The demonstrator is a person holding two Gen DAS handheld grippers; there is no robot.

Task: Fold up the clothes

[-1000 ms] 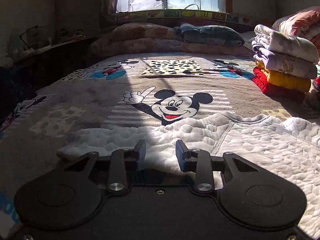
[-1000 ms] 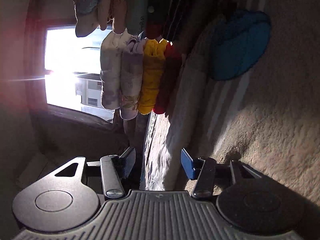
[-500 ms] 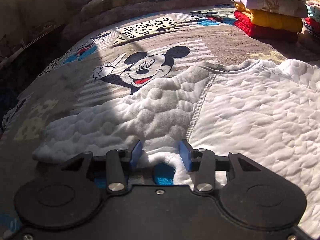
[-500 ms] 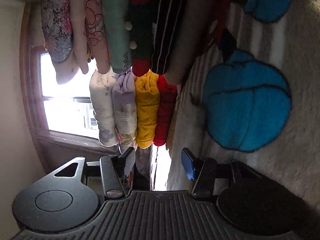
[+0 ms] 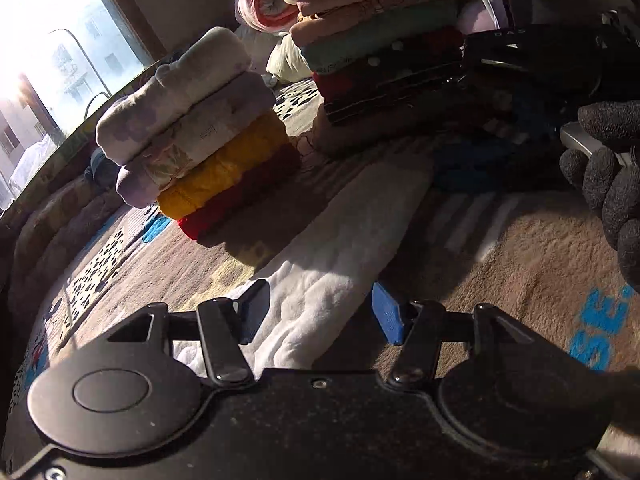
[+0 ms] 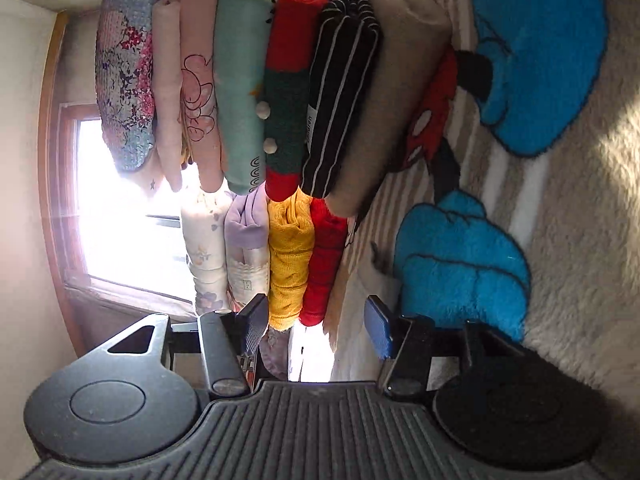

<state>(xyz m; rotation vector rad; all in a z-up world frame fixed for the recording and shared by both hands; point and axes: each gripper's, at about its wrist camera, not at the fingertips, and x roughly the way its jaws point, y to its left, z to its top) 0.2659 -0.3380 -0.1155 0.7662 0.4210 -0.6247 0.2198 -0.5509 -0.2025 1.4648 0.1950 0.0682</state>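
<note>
The white quilted garment (image 5: 340, 240) lies on the cartoon-print blanket, one sleeve stretching away toward the folded stacks. My left gripper (image 5: 320, 314) is open low over that sleeve, the fabric lying loose between its fingers. In the right wrist view the picture is turned sideways. My right gripper (image 6: 316, 326) is open close to the blanket, with a bright strip of white fabric (image 6: 352, 312) between its fingers, not clamped. A black-gloved hand (image 5: 612, 184) shows at the right edge of the left wrist view.
Two stacks of folded clothes stand on the blanket (image 5: 520, 248) just beyond the sleeve. The short stack (image 5: 208, 152) has a red piece at the bottom; the tall stack (image 5: 384, 52) holds several pieces. A bright window (image 5: 52, 56) is behind. The blanket's blue patches (image 6: 460, 264) lie beside my right gripper.
The left gripper has swung from the garment's left sleeve to face the stacks on the right, and its fingers stand wider apart. The right gripper has moved closer to the stacks, still open.
</note>
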